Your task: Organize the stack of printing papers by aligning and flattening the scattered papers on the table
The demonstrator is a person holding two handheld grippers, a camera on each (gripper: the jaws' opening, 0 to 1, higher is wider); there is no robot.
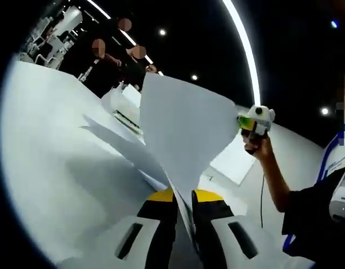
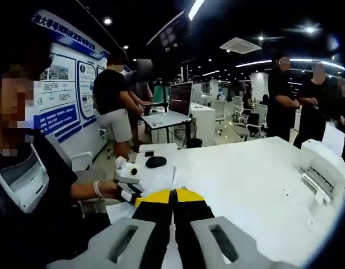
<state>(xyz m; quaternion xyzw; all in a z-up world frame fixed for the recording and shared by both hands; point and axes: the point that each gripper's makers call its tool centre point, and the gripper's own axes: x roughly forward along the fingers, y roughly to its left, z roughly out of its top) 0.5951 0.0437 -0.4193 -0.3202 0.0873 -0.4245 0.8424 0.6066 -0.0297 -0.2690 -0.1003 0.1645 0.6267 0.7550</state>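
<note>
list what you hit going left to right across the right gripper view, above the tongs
wall poster board → person in black shirt and white shorts → black mouse → open laptop → white table → white printer

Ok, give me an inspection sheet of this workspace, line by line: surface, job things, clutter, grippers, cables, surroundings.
Surface: white table, mostly bare.
Job's things: paper sheets lifted off the table, edges fanned and uneven; more paper lies flat behind.
Clutter: white printer-like box at the table edge; dark mouse on a far desk.
Grippers: left gripper shut on the sheets' lower edge; right gripper pinches the sheets' side edge.
Cables: a thin dark cable hangs by the person's forearm.
Surroundings: office with wall posters, a monitor, ceiling lights, people standing.
</note>
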